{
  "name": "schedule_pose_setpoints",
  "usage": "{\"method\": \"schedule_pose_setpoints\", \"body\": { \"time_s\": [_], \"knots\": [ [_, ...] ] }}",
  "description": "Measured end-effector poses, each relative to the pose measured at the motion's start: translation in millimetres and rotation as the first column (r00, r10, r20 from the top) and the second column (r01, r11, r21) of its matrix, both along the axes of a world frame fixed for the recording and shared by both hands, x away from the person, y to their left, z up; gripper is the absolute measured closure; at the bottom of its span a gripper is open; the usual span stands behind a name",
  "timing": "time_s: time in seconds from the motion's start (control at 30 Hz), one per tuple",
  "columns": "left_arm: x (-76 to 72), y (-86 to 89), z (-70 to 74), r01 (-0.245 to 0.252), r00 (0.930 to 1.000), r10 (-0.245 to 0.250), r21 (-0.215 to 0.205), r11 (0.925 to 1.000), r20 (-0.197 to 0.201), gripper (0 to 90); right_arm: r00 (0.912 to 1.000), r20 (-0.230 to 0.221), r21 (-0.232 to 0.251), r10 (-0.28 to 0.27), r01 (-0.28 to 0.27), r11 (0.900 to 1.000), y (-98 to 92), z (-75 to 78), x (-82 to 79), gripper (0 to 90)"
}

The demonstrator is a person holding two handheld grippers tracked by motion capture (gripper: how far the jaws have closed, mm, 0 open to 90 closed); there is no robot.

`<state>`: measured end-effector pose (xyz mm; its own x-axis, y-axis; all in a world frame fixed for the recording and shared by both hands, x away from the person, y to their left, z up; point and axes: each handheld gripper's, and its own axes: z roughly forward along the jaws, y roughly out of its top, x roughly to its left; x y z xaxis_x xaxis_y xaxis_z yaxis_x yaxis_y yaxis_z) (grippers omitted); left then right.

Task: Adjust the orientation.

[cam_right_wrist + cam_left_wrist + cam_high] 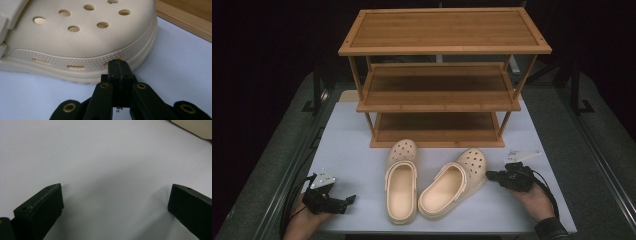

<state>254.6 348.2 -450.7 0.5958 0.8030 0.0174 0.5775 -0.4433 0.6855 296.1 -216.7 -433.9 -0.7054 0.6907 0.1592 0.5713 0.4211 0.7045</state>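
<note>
Right gripper view puts the right clog (80, 32) close in front, cream-coloured with round holes over its toe and a dotted band along its side wall. The right gripper (120, 65) has its two black jaws pressed flat together with nothing between them, and their tips sit right at the clog's side near the sole; whether they touch it I cannot tell. A strip of the bamboo rack (190, 17) crosses the far right corner.

From the high view, that clog (453, 182) lies on the pale table (352, 135), right of centre, toe angled toward the far right. The right gripper (488, 176), held in the person's right hand (534, 200), points left at the toe end. Just beside the clog, to its left, lies the left clog (401, 181), toe pointing to the far side; their toes stand apart while the heel ends come close together. Both are near the front of the three-shelf rack (442, 80), which stands at the far side of the table.

The left gripper (352, 199) rests at the near left corner in the person's left hand (304, 220), well apart from the clogs. In the left gripper view its jaws stand wide apart over the bare table (100, 157), holding nothing, with a clog's edge (197, 127) in the far right corner.
</note>
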Motion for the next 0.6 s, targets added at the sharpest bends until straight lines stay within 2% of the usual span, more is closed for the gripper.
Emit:
{"method": "schedule_pose_setpoints", "body": {
  "time_s": [0.27,0.43,0.6],
  "knots": [
    [0.0,0.0,0.1,0.0,1.0,0.0,0.001,1.0,-0.001,0.0,0.9999,-0.005,-0.003,0.01,-0.01,1.0,9.4,0.3,14.1,89.8],
    [0.1,-0.1,0.1,0.0,1.0,0.0,0.001,1.0,-0.001,0.0,0.9998,-0.013,0.019,0.018,-0.018,1.0,12.3,-1.2,22.0,89.9],
    [0.2,-0.1,0.3,0.0,1.0,0.0,0.003,1.0,-0.003,0.0,0.9994,-0.011,0.016,0.033,-0.032,0.999,20.4,-0.5,29.8,89.9]
  ]
}}
